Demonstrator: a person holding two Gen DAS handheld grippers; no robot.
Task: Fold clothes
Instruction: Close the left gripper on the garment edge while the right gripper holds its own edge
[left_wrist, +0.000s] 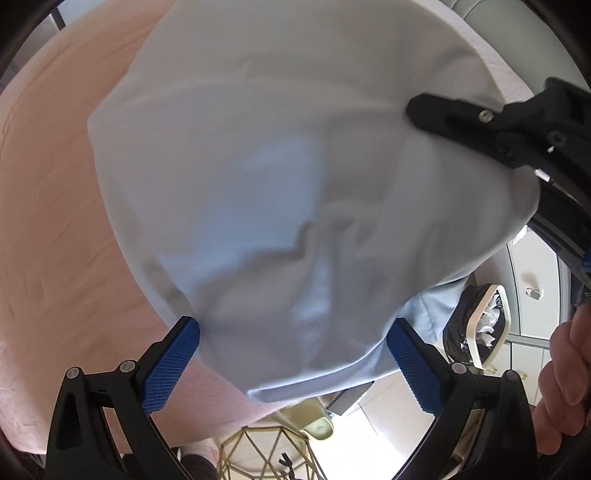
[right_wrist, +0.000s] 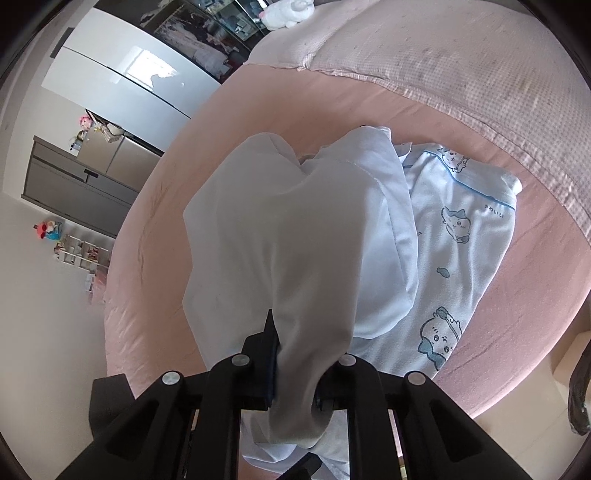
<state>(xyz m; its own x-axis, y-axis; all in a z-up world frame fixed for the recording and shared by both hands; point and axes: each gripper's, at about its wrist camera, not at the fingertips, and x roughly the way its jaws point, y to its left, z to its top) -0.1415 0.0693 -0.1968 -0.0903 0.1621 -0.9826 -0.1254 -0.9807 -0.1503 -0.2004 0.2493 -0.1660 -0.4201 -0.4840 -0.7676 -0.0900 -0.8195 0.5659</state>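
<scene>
Through my left wrist camera, the plain pale-blue soft cotton garment (left_wrist: 280, 192) fills most of the view, hanging or draped above the pink bedsheet-covered mattress (left_wrist: 48, 206). My left gripper (left_wrist: 293, 363) stands wide open, its blue textured pads (left_wrist: 171, 363) on either side of the lower cloth edge but clamping nothing. My right gripper (left_wrist: 458, 114) reaches in from the upper right with black fingers pressed into the fabric. I judge the risk here is that, with only one hold, the cloth could swing or bunch, so my open jaws might close on a stray layer and set a crooked fold. The view is blurred, so the seams are hard to read. Beyond the bed edge sit a white-rimmed waste bin lined with a black bag (left_wrist: 476, 325) and a gold wire-frame basket (left_wrist: 266, 454) on a pale tiled floor.

From my right wrist camera, my right gripper (right_wrist: 293, 373) is clamped on a gathered bunch of the same garment (right_wrist: 295, 236), which trails forward onto the mattress (right_wrist: 155, 258). It overlaps a light-blue pyjama piece printed with cartoon animals (right_wrist: 465, 236) lying beside it; dragging could pull that piece askew. A pink checked quilt (right_wrist: 461, 74) lies further up, with a white plush toy (right_wrist: 284, 11) beyond it, and glossy white wardrobe doors (right_wrist: 122, 70) stand to the left.
</scene>
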